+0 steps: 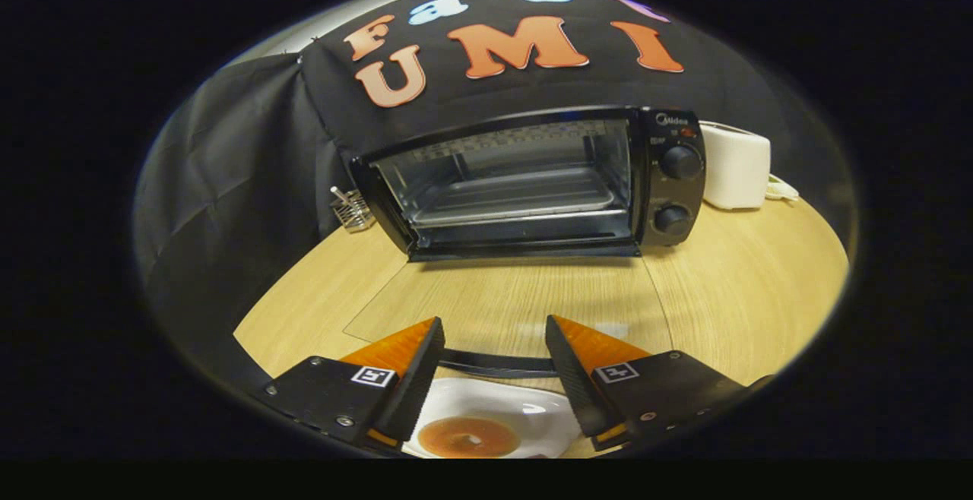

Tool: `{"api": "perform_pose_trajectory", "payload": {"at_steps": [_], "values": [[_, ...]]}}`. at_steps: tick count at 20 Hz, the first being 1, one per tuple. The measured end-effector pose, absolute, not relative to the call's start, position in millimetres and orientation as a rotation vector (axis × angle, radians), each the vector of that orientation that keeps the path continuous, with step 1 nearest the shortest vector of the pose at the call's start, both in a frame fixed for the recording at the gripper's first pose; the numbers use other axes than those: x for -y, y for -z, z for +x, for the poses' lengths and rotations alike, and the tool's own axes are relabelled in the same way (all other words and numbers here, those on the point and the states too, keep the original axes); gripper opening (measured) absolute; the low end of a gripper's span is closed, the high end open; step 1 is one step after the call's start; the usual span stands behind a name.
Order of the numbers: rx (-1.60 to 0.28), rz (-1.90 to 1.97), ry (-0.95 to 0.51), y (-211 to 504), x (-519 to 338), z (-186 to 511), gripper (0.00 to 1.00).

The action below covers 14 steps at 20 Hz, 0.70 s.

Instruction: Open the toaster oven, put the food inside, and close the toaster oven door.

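gripper [494,333] spread wide above the doughnut [469,437] (on a white plate [524,409]), toaster oven [532,181] door open beyond.

The toaster oven [524,181] stood at the far side of the table [745,295], its door [502,310] let down flat toward the near side and a tray [517,196] inside. A toaster [733,166] sat just right of it, a small rack [352,210] left. Nearest, a plate [524,409] (holding food [469,437]) lay between the gripper [494,333] fingers, spread apart.
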<state>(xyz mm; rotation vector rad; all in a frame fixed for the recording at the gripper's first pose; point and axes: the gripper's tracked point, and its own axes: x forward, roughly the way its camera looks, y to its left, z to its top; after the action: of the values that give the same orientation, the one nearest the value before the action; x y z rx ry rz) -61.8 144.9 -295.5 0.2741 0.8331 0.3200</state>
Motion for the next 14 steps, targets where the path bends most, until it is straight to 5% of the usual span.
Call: {"api": "perform_pose_trajectory", "payload": {"at_steps": [14], "values": [[-0.792,0.167,-0.509,274,-128,-162,0.79]]}}
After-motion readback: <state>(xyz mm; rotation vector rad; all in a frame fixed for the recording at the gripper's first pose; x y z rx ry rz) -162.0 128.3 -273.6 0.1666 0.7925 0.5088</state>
